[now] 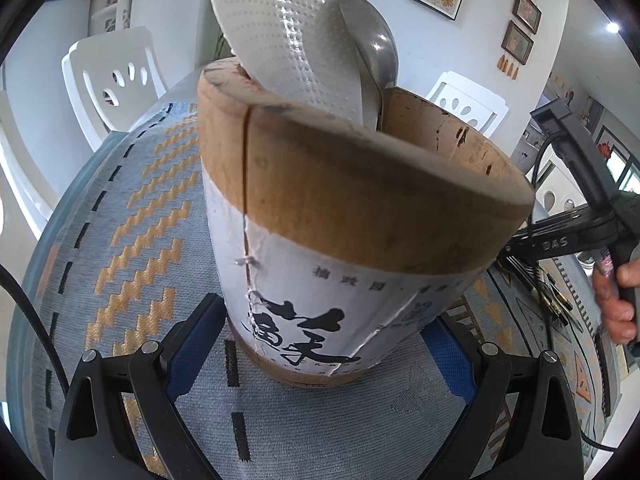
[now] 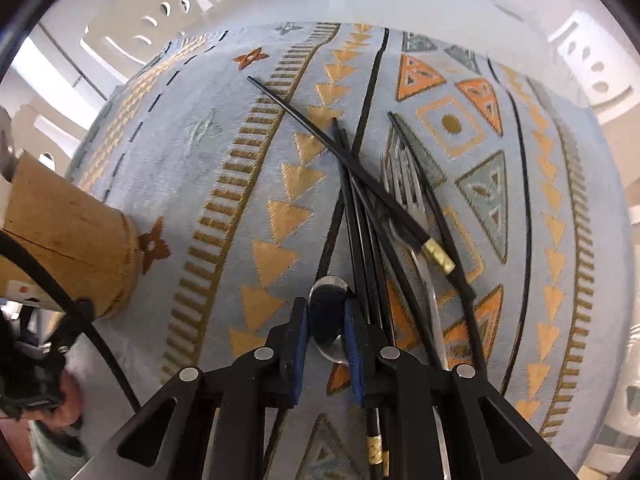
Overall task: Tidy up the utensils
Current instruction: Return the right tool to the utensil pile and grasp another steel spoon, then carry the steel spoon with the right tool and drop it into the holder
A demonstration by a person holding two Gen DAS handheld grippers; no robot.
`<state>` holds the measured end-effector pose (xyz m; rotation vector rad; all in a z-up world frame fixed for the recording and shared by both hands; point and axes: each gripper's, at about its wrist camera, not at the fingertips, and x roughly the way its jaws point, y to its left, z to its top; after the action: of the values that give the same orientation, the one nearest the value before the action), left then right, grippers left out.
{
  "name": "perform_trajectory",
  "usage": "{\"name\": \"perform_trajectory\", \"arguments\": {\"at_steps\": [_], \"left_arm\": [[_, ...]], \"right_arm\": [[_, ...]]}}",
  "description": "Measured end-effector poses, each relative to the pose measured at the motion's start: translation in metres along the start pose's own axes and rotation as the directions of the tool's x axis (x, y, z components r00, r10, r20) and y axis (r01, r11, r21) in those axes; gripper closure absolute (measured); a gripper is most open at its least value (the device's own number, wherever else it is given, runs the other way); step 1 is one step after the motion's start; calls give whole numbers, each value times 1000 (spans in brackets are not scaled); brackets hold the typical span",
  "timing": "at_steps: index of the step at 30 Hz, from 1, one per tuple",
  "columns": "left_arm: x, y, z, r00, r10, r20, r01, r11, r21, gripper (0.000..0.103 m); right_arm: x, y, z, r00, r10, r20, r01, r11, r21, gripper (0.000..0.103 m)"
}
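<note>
Now my left gripper (image 1: 320,344) clamps the cracked bamboo holder (image 1: 340,200), a white dimpled rice paddle (image 1: 288,32) and steel ladle (image 1: 376,48) standing inside. Beside it, my right gripper (image 2: 326,320) pinches a shiny spoon (image 2: 329,312) next to black chopsticks (image 2: 360,176) on the patterned tablecloth (image 2: 240,160).

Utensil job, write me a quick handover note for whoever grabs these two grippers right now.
Left gripper: fingers clamped on the base of the round bamboo utensil holder with the white paper label, steadying it on the blue patterned tablecloth.
Right gripper: fingers shut on the bowl of a small shiny metal spoon, beside the pile.
Done: a white dimpled plastic rice paddle and a large steel spoon stand in the holder.
Left: put the held spoon in the holder, then the black chopsticks with gold bands and the silver fork lying crossed on the cloth.
</note>
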<state>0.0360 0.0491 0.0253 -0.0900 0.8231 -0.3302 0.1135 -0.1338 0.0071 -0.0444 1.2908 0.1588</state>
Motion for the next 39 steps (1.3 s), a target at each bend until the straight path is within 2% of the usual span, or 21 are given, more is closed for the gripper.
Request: {"name": "perform_trajectory", "arguments": {"at_steps": [1, 3, 5, 7, 10, 14, 18, 22, 25, 27, 28, 29, 31, 37, 39], "left_arm": [[0, 1, 0, 1000, 0, 0, 0, 1000, 0, 7], [0, 1, 0, 1000, 1, 0, -1, 1000, 1, 7], [0, 1, 0, 1000, 0, 0, 0, 1000, 0, 7], [0, 1, 0, 1000, 1, 0, -1, 1000, 1, 7], [0, 2, 0, 1000, 1, 0, -1, 1000, 1, 7], [0, 2, -1, 1000, 2, 0, -2, 1000, 2, 7], [1, 2, 0, 1000, 2, -1, -2, 1000, 2, 6], [1, 2, 0, 1000, 1, -1, -1, 1000, 1, 6], [1, 2, 0, 1000, 0, -1, 0, 1000, 1, 6], [1, 2, 0, 1000, 1, -1, -1, 1000, 1, 6], [1, 2, 0, 1000, 1, -1, -1, 1000, 1, 6], [1, 2, 0, 1000, 1, -1, -1, 1000, 1, 6], [1, 2, 0, 1000, 0, -1, 0, 1000, 0, 6], [2, 2, 0, 1000, 0, -1, 0, 1000, 0, 6], [1, 2, 0, 1000, 0, -1, 0, 1000, 0, 6]], "right_arm": [[1, 5, 0, 1000, -26, 12, 26, 1000, -15, 85], [-5, 13, 0, 998, -45, 45, 47, 998, -32, 94], [-14, 12, -1, 998, 7, 70, -6, 1000, -22, 100], [-21, 10, -2, 993, 95, 65, -95, 995, 10, 100], [-28, 11, -4, 990, 127, 68, -128, 992, 14, 100], [-32, -3, -6, 974, 219, 59, -223, 971, 87, 100], [-21, -16, -2, 983, 184, 28, -186, 976, 112, 100], [5, -24, -2, 981, 189, -46, -181, 973, 141, 100], [1, -25, -3, 977, 213, -32, -206, 968, 145, 100], [-10, -23, -7, 970, 242, 0, -239, 962, 134, 95], [-12, -22, -8, 972, 235, 3, -234, 964, 126, 81], [-16, -17, -10, 976, 219, 7, -219, 970, 109, 58], [-21, -5, -17, 981, 190, 31, -191, 980, 61, 38], [-11, 32, -29, 998, 39, 54, -36, 998, -56, 38], [2, 40, -32, 998, -40, 44, 43, 996, -80, 38]]}}
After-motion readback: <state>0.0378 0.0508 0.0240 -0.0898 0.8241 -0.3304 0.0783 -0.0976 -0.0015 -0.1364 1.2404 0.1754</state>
